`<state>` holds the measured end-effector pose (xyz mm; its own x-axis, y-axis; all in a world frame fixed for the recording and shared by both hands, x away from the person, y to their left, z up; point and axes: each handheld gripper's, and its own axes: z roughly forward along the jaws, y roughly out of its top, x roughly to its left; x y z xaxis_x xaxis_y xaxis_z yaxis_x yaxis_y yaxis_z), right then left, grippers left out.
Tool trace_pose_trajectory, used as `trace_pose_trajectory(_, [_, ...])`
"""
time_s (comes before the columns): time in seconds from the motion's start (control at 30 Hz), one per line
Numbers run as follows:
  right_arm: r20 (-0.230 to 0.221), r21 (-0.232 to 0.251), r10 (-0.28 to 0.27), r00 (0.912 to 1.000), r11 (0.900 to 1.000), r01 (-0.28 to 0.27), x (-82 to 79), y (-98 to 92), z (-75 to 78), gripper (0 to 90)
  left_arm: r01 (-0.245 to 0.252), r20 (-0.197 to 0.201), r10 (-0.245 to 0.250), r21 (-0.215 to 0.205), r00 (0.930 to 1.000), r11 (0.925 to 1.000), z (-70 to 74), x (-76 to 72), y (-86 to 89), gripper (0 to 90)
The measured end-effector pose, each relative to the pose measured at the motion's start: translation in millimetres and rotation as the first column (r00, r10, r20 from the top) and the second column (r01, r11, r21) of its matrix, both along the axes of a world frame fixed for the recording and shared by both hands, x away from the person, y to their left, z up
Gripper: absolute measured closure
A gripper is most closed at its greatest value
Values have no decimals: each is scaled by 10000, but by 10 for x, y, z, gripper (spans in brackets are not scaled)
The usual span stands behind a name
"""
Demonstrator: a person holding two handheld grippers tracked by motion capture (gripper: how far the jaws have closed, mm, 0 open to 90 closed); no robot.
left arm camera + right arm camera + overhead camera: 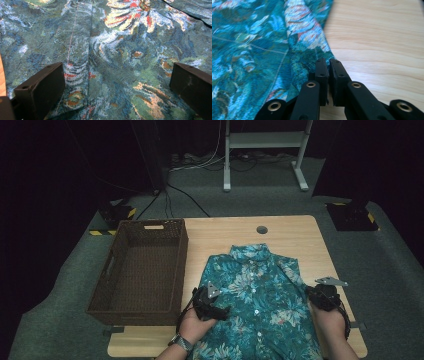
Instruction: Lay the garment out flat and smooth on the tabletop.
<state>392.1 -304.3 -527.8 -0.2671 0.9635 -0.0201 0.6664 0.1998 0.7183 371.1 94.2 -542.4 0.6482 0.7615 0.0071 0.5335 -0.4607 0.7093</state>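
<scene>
A teal floral short-sleeved shirt (257, 300) lies buttoned and face up on the wooden table (220, 232), collar toward the far side. My left gripper (215, 307) rests on the shirt's left side. In the left gripper view its jaws stand wide apart over flat cloth (112, 50), so the left gripper (116, 75) is open. My right gripper (312, 295) is at the shirt's right edge. The right gripper view has the right gripper (329, 62) shut, pinching a fold of the shirt's edge (307, 37) beside bare wood (382, 37).
A dark wicker basket (181, 265) with nothing in it stands on the table's left side, close to the shirt. A cable hole (261, 229) sits near the far edge. Beyond the table are a white stand's legs (227, 175), cables, and black bases (352, 215) on grey carpet.
</scene>
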Motion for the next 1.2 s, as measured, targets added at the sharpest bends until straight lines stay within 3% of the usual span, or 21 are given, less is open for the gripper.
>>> trace_pose_trajectory(0.17, [596, -227, -254, 9979, 9994, 268, -63, -34, 167, 851, -13, -8, 13, -13, 10000, 10000, -1, -1, -1, 0])
trace_pose_trajectory(0.37, [1291, -876, 149, 9915, 9961, -36, -150, 86, 413, 848, -44, -9, 44, -18, 10000, 10000, -1, -3, -2, 0])
trace_pose_trajectory(0.57, [1238, -1443, 786, 9892, 9877, -605, -214, 230, 378, 847, -48, -8, 48, 1, 10000, 10000, 0, -5, -1, 0])
trace_pose_trajectory(0.77, [855, -1277, 1213, 9889, 9857, -1099, -267, 387, 233, 842, -54, -9, 54, -3, 10000, 10000, 0, -5, -2, 0])
trace_pose_trajectory(1.0, [393, -925, 1824, 9824, 9796, -1782, -338, 563, 122, 802, -59, -15, 59, -5, 10000, 10000, 0, -6, -2, 0])
trace_pose_trajectory(1.2, [563, -395, 1949, 9792, 9804, -1928, -395, 570, 181, 680, -58, -13, 58, -3, 10000, 10000, 0, -6, -1, 0])
